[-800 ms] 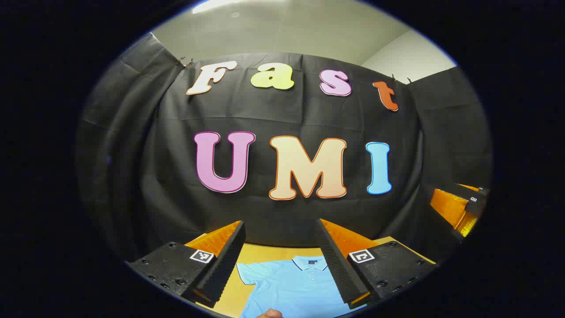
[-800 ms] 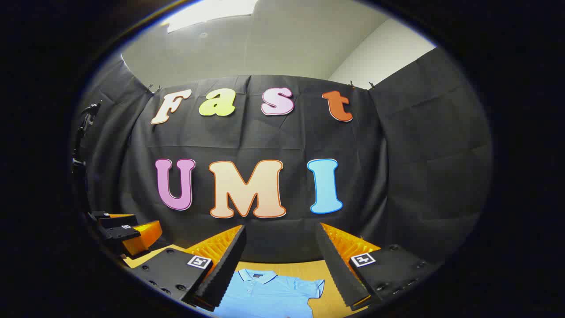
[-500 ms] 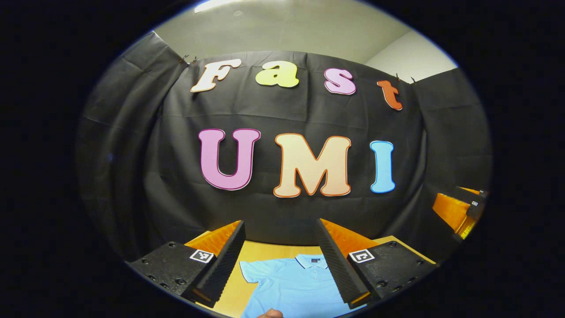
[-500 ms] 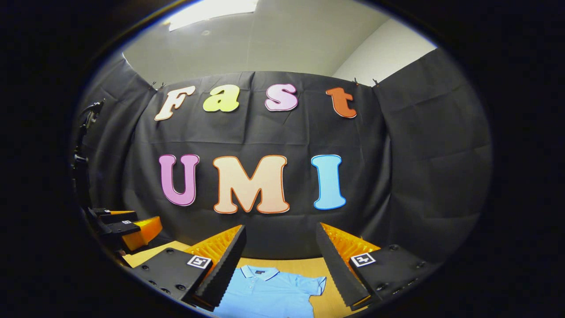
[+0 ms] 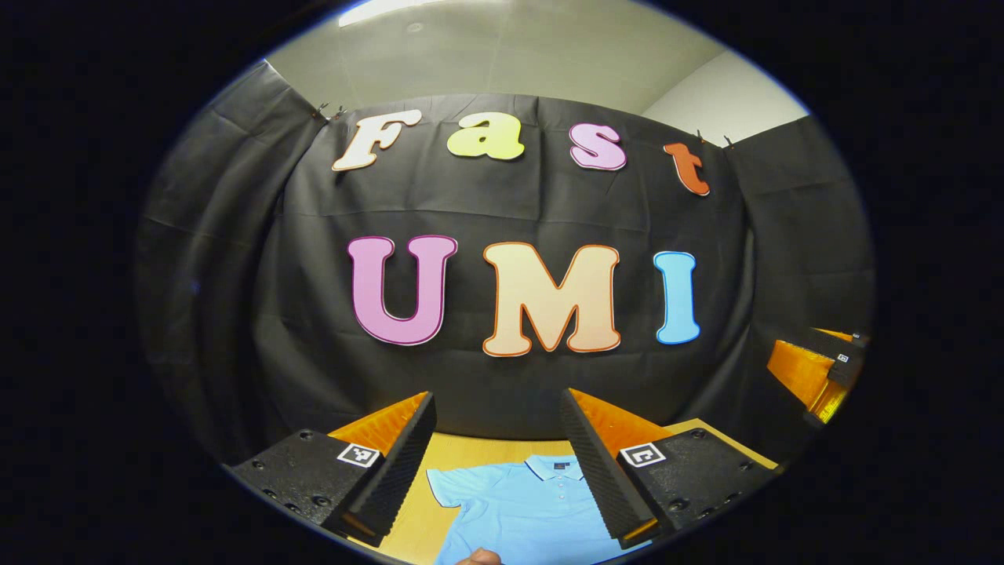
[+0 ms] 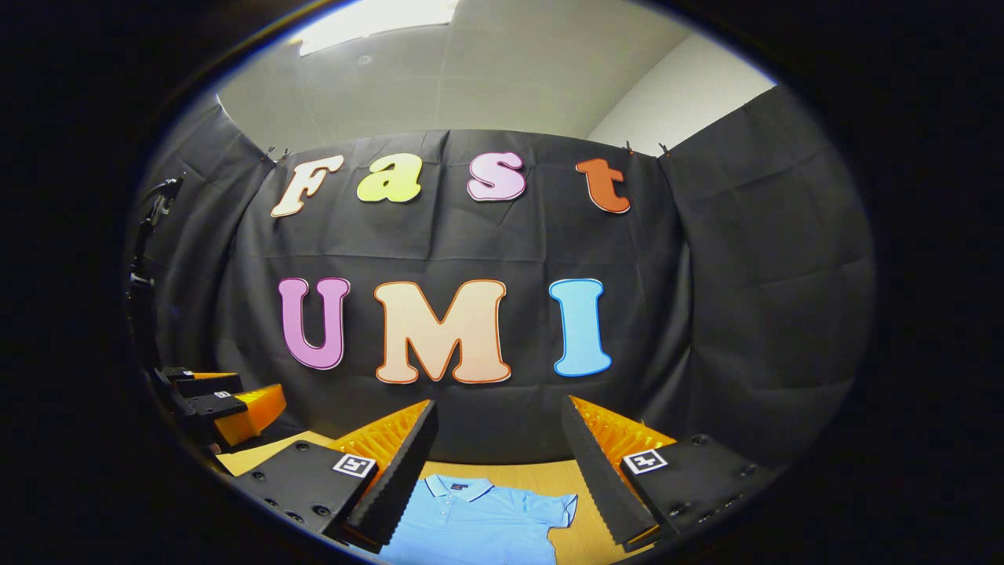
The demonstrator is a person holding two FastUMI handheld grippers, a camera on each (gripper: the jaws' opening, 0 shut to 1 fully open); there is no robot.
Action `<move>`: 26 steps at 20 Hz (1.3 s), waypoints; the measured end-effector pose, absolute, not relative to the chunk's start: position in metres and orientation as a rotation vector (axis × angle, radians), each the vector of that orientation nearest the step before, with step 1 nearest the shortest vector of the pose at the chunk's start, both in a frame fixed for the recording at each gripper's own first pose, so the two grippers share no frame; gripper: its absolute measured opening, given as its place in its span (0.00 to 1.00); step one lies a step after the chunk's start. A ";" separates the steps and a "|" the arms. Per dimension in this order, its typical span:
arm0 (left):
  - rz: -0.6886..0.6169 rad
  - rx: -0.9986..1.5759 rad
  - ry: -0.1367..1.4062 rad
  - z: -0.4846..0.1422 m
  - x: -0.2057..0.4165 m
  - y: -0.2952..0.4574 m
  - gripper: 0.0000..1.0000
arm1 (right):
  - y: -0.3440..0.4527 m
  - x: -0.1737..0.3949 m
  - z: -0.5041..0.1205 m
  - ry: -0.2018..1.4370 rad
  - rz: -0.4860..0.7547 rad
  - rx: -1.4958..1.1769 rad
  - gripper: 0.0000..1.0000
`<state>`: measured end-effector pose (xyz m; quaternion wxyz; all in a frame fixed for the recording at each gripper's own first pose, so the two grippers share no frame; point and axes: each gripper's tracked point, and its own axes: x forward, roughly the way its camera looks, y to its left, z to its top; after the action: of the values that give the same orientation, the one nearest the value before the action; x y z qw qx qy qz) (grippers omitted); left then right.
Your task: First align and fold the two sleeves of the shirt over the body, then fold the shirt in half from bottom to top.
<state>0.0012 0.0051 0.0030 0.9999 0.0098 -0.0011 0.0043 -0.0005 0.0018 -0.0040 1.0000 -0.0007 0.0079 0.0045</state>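
Light-blue short-sleeved polo shirt (image 5: 522, 506) lies flat on the tan wooden tabletop (image 5: 463, 449), front up, collar toward the black cloth booth wall (image 5: 502, 204). Both sleeves are spread out to the sides — not folded over the body.

Left claw (image 5: 496, 463): fingers wide apart, gripping nothing, held above the shirt and clear of the fabric. In the left gripper view the shirt's collar and button placket sit between the two fingers; one sleeve (image 5: 447, 486) shows just inside the left finger, while the other side of the shirt is hidden behind the right finger. A bit of a hand (image 5: 478, 558) shows at the bottom edge, over the shirt's body.

Right claw (image 6: 496, 467): also wide apart, empty, above the shirt and not touching it. In the right gripper view the collar (image 6: 457, 486) sits near its left finger and the shirt's other sleeve (image 6: 558, 508) lies spread out between the fingers, with bare tabletop (image 6: 533, 473) beyond it toward the wall.

Each claw appears at the edge of the other's view — the left claw (image 6: 223, 400) off past the shirt's collar side in the right gripper view, the right claw (image 5: 816, 373) beyond the shirt's far side in the left gripper view. Both are raised off the tabletop.
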 end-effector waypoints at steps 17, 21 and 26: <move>-0.001 0.001 -0.026 0.001 -0.004 -0.006 0.95 | -0.071 0.069 -0.066 0.106 -0.065 -0.105 0.98; -0.038 -0.002 -0.037 0.002 0.007 -0.006 0.95 | -0.087 0.099 -0.118 0.189 -0.116 -0.156 0.99; -0.042 0.009 -0.016 -0.006 0.020 0.007 0.94 | -0.104 0.132 -0.195 0.321 -0.158 -0.203 0.99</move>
<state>0.0198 0.0074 -0.0062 0.9997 0.0044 -0.0079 -0.0212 0.1323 -0.1036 -0.1949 0.9789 -0.1009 0.1591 -0.0785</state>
